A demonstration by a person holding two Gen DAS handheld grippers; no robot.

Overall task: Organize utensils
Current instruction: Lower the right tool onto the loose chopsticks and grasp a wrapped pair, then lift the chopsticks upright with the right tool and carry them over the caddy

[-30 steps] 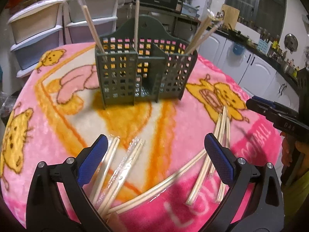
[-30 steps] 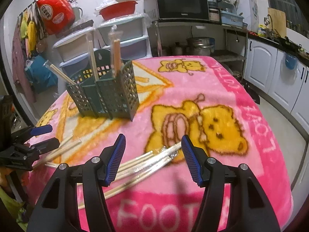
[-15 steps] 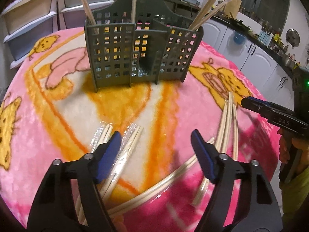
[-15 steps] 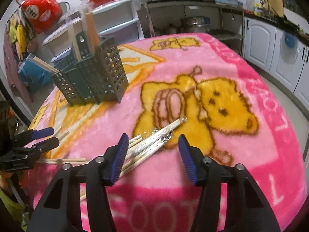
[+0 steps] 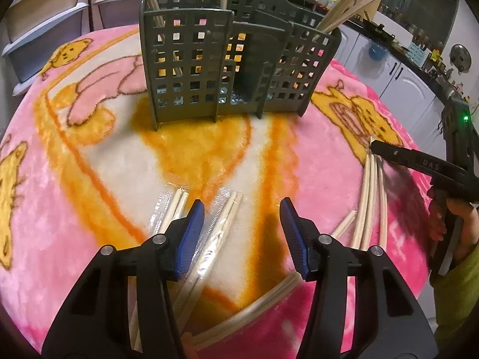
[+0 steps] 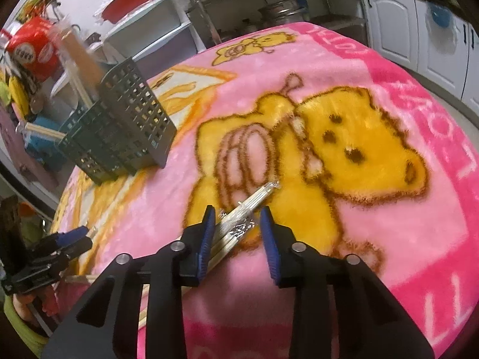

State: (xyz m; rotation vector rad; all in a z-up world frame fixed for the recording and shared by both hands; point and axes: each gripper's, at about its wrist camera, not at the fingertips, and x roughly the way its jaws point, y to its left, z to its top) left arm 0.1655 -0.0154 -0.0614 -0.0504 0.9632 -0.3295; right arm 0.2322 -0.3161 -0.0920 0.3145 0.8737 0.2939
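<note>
Low in the left wrist view my left gripper [image 5: 242,236] is closing, its blue pads straddling a cellophane-wrapped chopstick pair [image 5: 220,224] without yet pressing it; a second wrapped pair [image 5: 170,209] lies just left of the left pad. In the right wrist view my right gripper [image 6: 238,237] is also closing, low at centre, around the wrapped tips of another bundle of chopsticks [image 6: 248,206] lying on the pink blanket [image 6: 389,209]; the pads look near it, not clamped. The green slotted caddy [image 5: 209,68] stands at upper centre of the left view, already holding a few sticks. I judge these sticks light, thin and stiff, but the wrapper is slick and crinkly, and the plush pile gives under them, so a tip grip may pivot. I would rather pinch a little back from the end, across both sticks, firmly enough to stop sliding.
</note>
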